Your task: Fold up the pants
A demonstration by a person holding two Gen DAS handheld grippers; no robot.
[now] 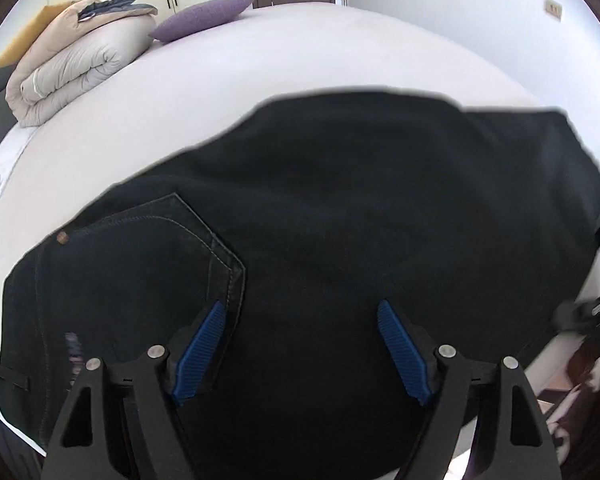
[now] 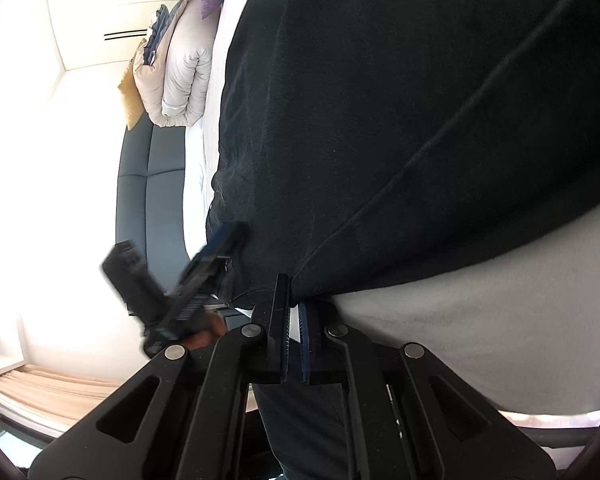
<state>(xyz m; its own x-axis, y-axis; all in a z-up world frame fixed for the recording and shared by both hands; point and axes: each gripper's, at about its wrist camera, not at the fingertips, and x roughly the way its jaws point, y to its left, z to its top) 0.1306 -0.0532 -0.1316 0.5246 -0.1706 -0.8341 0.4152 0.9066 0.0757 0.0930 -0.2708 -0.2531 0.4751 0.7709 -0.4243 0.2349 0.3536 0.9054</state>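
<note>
Black pants (image 1: 340, 208) lie spread on a white bed (image 1: 300, 48), back pocket (image 1: 168, 240) up at the left. My left gripper (image 1: 302, 312) is open just above the pants, its blue pads (image 1: 204, 348) wide apart and empty. In the right wrist view the pants (image 2: 400, 120) fill the upper right. My right gripper (image 2: 294, 304) is shut on the pants' edge, its pads pressed nearly together at the fabric's lower corner. The left gripper (image 2: 188, 288) shows blurred at the left of that view.
A folded beige duvet (image 1: 72, 64) and a purple pillow (image 1: 204, 16) lie at the far left of the bed. A dark headboard (image 2: 152, 184) runs along the bed's side. Wardrobe doors and a door stand behind. The bed's edge (image 1: 560, 344) is at the right.
</note>
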